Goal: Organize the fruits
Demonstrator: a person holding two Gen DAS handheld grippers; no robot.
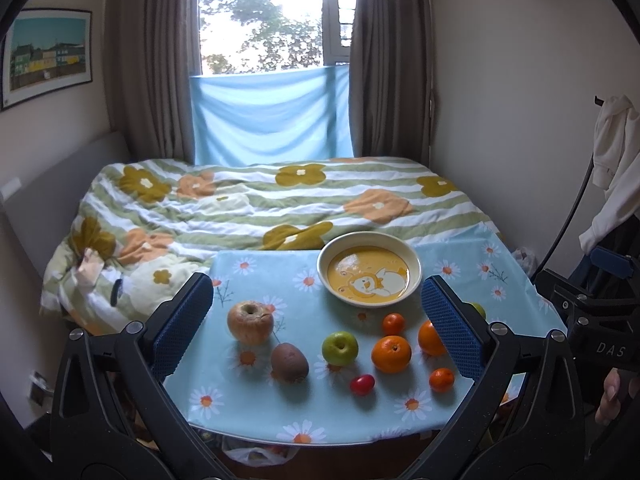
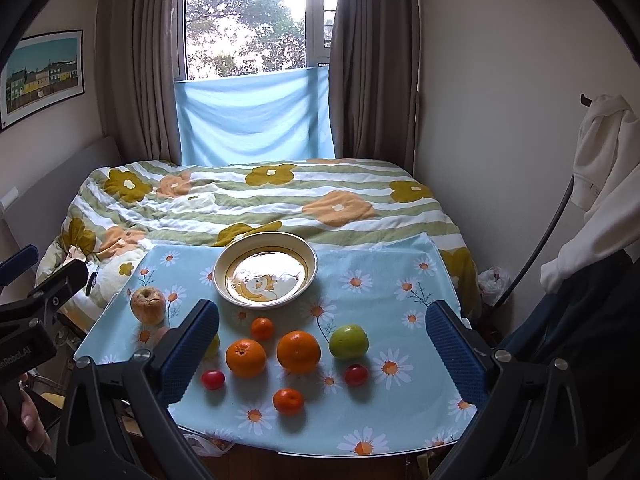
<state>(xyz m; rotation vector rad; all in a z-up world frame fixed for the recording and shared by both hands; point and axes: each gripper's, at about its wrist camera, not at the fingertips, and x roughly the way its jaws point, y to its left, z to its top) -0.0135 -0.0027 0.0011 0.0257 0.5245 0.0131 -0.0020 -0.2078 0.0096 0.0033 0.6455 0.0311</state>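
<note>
Both tools, left tool and right tool, are held wide apart, empty. Round fruit like the orange could be bumped off the table.

A small bedroom with pale cream walls. At the far end a window lets in bright daylight, with tree foliage outside; its lower part is covered by a light blue cloth. Brown-grey curtains hang on both sides of it. A bed fills the middle of the room, under a quilt striped green and white with mustard and orange flowers. A grey headboard runs along the left wall, and above it hangs a framed picture of coloured houses. On the right wall, white clothing hangs from a hook.
</note>
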